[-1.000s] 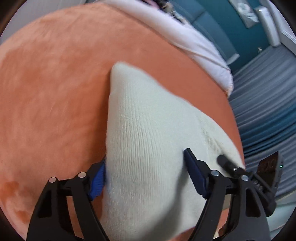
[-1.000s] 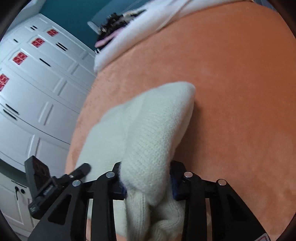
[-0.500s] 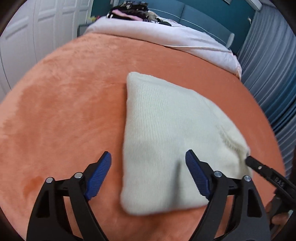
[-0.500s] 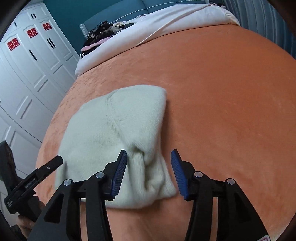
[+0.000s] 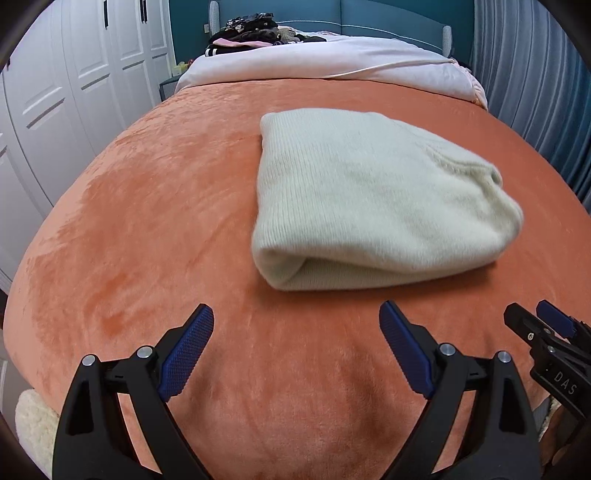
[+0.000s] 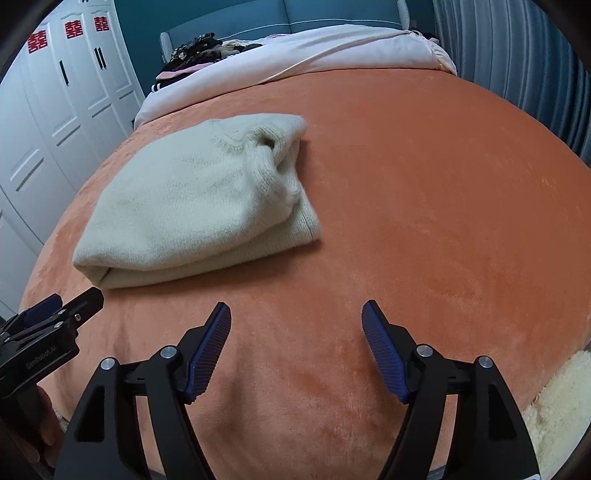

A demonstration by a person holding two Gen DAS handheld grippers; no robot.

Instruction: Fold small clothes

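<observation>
so the cream knit sweater (image 5: 373,195) is sitting folded into a chunky bundle on the orange blanket (image 5: 147,221) covering the bed, a bit past both sets of tongs and not touching either. left tongs (image 5: 297,341) are spread wide and still opening, nothing between the blue pads, just blanket under them. right tongs (image 6: 295,339) same deal, jaws apart and opening, empty. in the right wrist view the sweater (image 6: 199,199) lies up and to the left with its ribbed neck opening facing the camera. white bedding (image 5: 332,59) and a pile of dark clothes (image 5: 247,31) sit at the far end, white wardrobe doors (image 6: 55,110) off to the left
</observation>
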